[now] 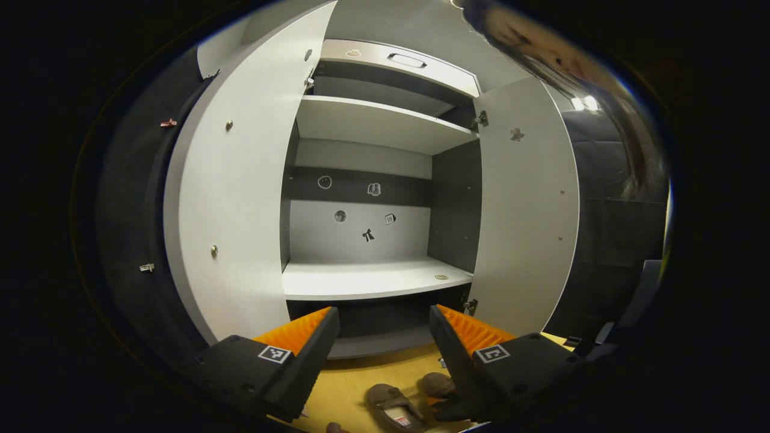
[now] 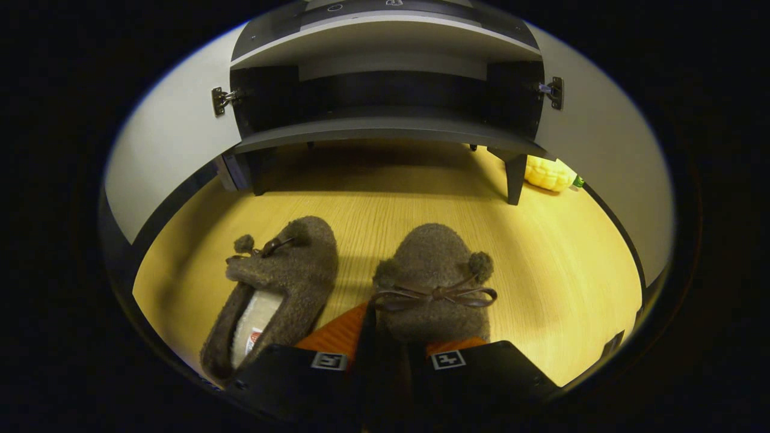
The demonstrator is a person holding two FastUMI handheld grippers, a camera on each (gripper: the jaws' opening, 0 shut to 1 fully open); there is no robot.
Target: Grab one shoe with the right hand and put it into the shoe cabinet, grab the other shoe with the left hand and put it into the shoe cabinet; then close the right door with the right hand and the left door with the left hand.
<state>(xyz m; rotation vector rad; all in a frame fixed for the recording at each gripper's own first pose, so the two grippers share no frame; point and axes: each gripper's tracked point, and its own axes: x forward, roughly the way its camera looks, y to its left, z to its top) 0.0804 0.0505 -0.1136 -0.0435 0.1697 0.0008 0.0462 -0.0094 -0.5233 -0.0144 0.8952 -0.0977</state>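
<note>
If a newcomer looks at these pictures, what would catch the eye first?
Two fuzzy brown slippers lie on the yellow wooden floor; the right gripper is closed on the right slipper, the left slipper beside it. Ahead of the open left gripper, the shoe cabinet stands with both doors open.

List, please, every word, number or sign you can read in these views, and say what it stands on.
No words can be read.
Cabinet stickers: pictures only, no words.
Shoe tag: too blurred to read.
Square markers: coded patterns, no text.

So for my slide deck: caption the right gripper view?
Right gripper closing on a fuzzy slipper before the open cabinet.
</note>
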